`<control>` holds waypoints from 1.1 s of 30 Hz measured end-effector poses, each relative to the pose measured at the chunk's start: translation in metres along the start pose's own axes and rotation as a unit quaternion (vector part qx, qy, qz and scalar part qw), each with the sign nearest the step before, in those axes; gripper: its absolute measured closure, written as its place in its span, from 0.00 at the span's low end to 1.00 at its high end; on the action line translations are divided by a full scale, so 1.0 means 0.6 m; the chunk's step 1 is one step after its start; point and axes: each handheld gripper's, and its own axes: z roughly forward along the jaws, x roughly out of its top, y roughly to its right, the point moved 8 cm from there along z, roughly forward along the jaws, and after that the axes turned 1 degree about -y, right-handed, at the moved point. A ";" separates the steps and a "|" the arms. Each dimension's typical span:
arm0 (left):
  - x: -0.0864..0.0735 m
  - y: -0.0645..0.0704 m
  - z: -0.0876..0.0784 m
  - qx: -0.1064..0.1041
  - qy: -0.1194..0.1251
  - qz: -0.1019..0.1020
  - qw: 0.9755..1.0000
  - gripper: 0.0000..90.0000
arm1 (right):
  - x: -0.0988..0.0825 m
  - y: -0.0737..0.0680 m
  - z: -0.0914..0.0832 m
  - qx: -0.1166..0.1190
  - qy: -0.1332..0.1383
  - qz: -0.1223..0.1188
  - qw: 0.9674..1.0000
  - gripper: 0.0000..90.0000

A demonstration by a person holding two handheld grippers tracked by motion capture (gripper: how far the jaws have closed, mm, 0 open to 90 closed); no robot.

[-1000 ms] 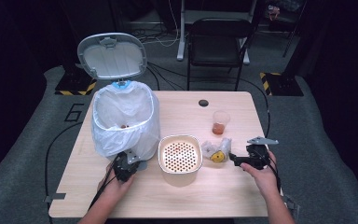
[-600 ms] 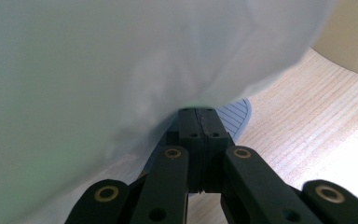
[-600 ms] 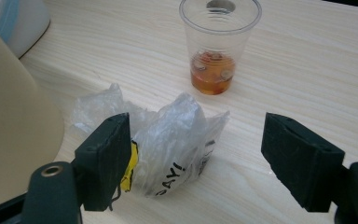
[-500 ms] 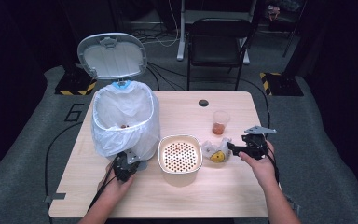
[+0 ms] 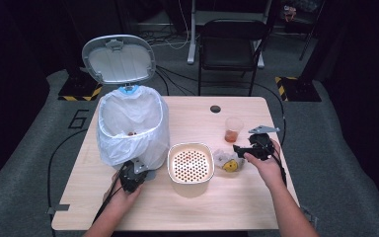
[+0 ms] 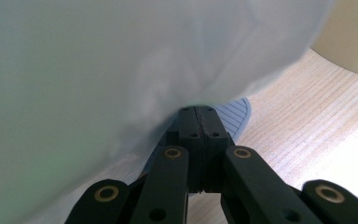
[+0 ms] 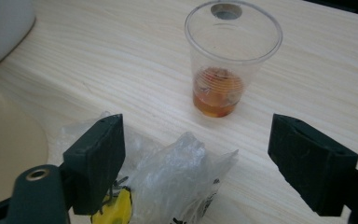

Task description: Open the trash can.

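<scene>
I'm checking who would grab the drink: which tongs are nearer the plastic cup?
Right. The right tongs hover open just in front of the plastic cup; the left tongs sit shut by the bin bag, across the table.

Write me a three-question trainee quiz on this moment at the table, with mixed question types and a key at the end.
1. True or false: the right gripper has its jaws shut on the clear plastic cup.
2. Multiple choice: what lies on the table just below the right gripper's jaws? A) a crumpled clear wrapper with something yellow in it; B) a metal spoon; C) a folded towel.
3. Short answer: where is the left gripper, and how do its jaws stand?

Key
1. False: the jaws stand wide apart with nothing between the pads, and the cup stands apart, farther off on the table.
2. A
3. At the foot of the white-lined bin, against the bag; the jaws are shut.
</scene>
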 end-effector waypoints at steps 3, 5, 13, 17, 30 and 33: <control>0.000 0.000 0.000 0.000 0.000 -0.001 1.000 1.00 | -0.003 -0.002 0.007 -0.003 -0.008 0.004 1.000 0.19; 0.000 0.000 0.000 0.000 0.000 -0.002 1.000 1.00 | -0.013 -0.003 0.015 -0.001 -0.021 0.007 1.000 0.17; 0.000 0.000 0.000 0.001 0.000 -0.002 1.000 1.00 | -0.048 -0.017 0.041 0.012 -0.043 0.035 0.998 0.19; 0.000 0.000 0.000 0.001 0.001 -0.002 1.000 1.00 | -0.067 -0.021 0.058 0.011 -0.065 0.041 0.997 0.22; 0.000 0.000 0.000 0.000 -0.002 -0.002 1.000 1.00 | -0.091 -0.048 0.067 0.022 -0.065 0.020 0.997 0.67; 0.000 0.000 -0.001 -0.002 -0.001 0.002 1.000 1.00 | -0.090 -0.045 0.067 0.028 -0.065 0.019 0.997 0.71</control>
